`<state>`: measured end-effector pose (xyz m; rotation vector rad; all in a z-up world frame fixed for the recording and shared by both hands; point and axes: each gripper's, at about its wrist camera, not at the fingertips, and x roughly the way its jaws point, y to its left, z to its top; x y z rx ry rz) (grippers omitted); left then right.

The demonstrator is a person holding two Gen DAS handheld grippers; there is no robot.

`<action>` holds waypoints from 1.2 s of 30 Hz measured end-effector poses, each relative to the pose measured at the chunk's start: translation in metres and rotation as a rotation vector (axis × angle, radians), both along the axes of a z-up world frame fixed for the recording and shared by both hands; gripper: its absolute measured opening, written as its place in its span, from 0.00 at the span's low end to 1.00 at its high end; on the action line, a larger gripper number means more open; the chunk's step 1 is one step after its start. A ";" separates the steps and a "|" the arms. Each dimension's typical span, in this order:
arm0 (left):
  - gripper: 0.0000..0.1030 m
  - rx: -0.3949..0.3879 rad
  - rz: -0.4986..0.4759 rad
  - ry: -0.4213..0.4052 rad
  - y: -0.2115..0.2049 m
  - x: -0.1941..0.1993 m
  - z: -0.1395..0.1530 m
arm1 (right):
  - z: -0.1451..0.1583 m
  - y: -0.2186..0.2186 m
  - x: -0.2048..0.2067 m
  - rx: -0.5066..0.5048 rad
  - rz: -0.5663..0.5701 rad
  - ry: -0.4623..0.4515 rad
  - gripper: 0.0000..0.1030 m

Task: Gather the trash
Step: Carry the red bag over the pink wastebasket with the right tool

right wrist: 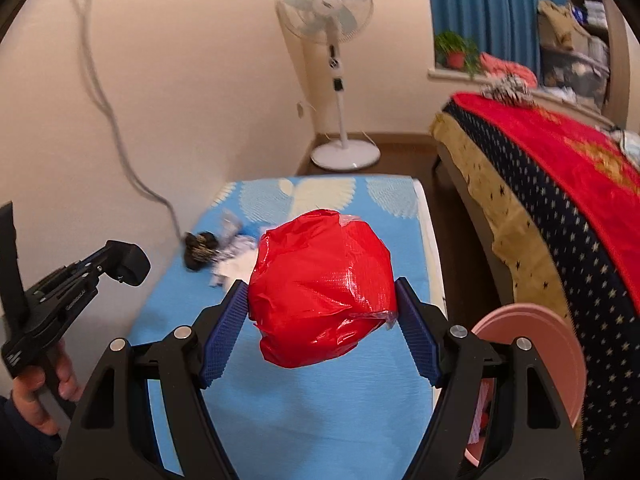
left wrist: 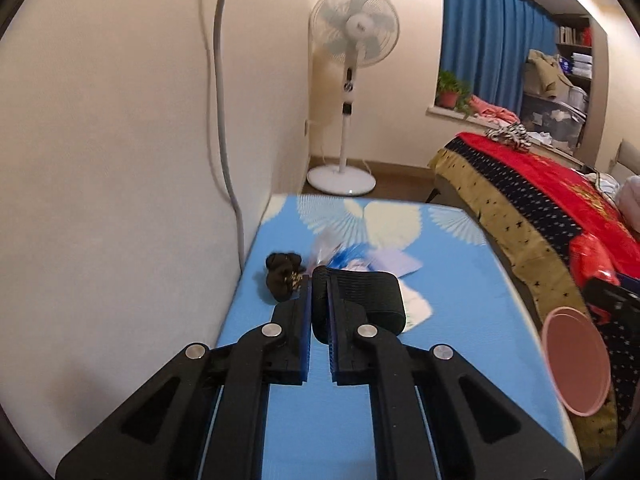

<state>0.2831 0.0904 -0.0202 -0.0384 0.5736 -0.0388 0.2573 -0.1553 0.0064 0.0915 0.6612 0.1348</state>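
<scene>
My left gripper (left wrist: 319, 280) is shut on a black ribbed elastic band (left wrist: 368, 296), held above the blue-clothed table (left wrist: 460, 280). From the right wrist view that gripper (right wrist: 114, 266) hangs at the left with the dark band in its tips. My right gripper (right wrist: 321, 300) is shut on a crumpled red plastic bag (right wrist: 324, 264), with its pads (right wrist: 224, 332) wide apart and pressing on both sides. A black crumpled lump (left wrist: 282, 270) and clear and white wrappers (left wrist: 360, 260) lie at the table's far left.
A pink bin (right wrist: 532, 360) stands at the table's right edge, between the table and a bed with a red blanket (left wrist: 540, 184). A wall with a grey cable (left wrist: 224, 120) runs along the left. A white standing fan (left wrist: 352, 40) is beyond the table.
</scene>
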 end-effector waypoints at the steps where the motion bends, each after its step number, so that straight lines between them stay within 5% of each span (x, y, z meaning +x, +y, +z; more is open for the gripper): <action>1: 0.07 0.005 0.000 -0.003 -0.003 -0.010 0.010 | 0.005 0.001 -0.005 0.002 0.005 -0.010 0.71; 8: 0.07 -0.023 0.010 -0.011 -0.015 -0.084 0.056 | 0.049 0.004 -0.076 0.005 0.039 -0.089 0.71; 21: 0.07 -0.030 -0.026 -0.003 -0.055 -0.212 0.082 | 0.056 -0.016 -0.200 0.062 0.030 -0.078 0.70; 36: 0.07 -0.015 -0.087 -0.031 -0.082 -0.264 0.091 | 0.058 -0.033 -0.264 0.066 0.021 -0.101 0.70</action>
